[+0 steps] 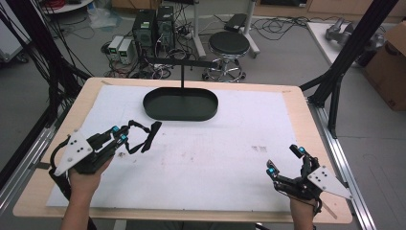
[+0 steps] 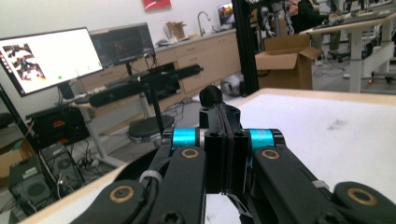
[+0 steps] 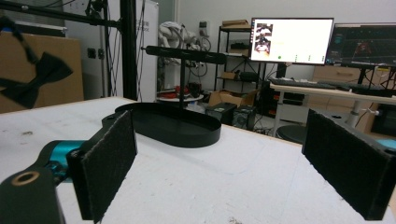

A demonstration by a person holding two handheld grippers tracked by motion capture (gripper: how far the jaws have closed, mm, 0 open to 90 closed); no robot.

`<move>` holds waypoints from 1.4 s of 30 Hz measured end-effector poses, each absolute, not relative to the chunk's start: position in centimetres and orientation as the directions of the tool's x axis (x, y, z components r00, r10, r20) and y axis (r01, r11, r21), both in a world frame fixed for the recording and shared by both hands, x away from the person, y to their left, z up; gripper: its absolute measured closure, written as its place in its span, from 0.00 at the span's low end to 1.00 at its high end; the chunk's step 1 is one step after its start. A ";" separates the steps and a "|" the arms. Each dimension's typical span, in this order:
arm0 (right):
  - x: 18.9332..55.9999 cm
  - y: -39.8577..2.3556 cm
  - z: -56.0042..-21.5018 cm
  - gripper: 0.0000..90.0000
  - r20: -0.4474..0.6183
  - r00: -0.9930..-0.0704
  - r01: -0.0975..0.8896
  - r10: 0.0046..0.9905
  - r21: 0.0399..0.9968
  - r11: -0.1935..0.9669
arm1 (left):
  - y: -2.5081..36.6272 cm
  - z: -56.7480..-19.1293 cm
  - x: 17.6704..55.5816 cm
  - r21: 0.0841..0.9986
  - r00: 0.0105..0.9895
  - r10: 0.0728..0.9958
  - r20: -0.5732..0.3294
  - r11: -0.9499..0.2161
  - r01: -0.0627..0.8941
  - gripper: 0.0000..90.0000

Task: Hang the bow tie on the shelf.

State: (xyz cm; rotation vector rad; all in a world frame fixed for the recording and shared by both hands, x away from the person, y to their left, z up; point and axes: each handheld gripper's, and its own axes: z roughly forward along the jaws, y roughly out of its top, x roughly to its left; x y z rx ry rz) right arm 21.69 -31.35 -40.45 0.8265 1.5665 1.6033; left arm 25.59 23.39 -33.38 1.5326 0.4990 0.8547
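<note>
A black bow tie point(image 1: 152, 132) on a thin strap hangs above the left part of the white-covered table. My left gripper point(image 1: 118, 134) is shut on the strap and holds it up in the air. In the left gripper view the jaws point(image 2: 224, 122) are pressed together, and a bit of the black strap point(image 2: 212, 95) sticks out past their tips. The right gripper view has the bow tie point(image 3: 35, 80) dangling at its upper left. My right gripper point(image 1: 285, 160) rests near the table's front right, open, with nothing between its pads point(image 3: 109, 161).
A black oval tray point(image 1: 181, 115) stands at the back middle of the table. A T-shaped stand point(image 1: 181, 62) rises from behind it. White paper point(image 1: 225, 158) covers the tabletop. Behind the table are a stool point(image 1: 229, 45), computer towers point(image 1: 153, 26) and a cardboard box point(image 1: 390, 64).
</note>
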 end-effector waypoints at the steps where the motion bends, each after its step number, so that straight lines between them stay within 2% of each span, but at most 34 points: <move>1: 21.7 -31.3 -40.4 0.10 -0.050 -0.527 -0.069 0.848 0.997 0.016 | 23.3 -33.1 25.9 0.973 0.631 0.741 0.228 -0.151 -0.174 0.98; 18: 21.3 -30.8 -39.8 0.10 -0.095 -0.566 -0.097 0.819 0.994 0.049 | 21.4 -28.8 33.7 0.967 0.646 0.720 0.253 -0.167 -0.193 0.98; 35: 19.8 -30.3 -37.5 0.10 -0.173 -0.564 -0.176 0.807 0.980 0.087 | 21.8 -29.1 41.9 0.948 0.672 0.669 0.317 -0.224 -0.225 0.98; 42: 19.0 -29.6 -36.5 0.10 -0.211 -0.564 -0.214 0.799 0.971 0.106 | 23.1 -29.8 44.2 0.954 0.667 0.682 0.301 -0.204 -0.221 0.98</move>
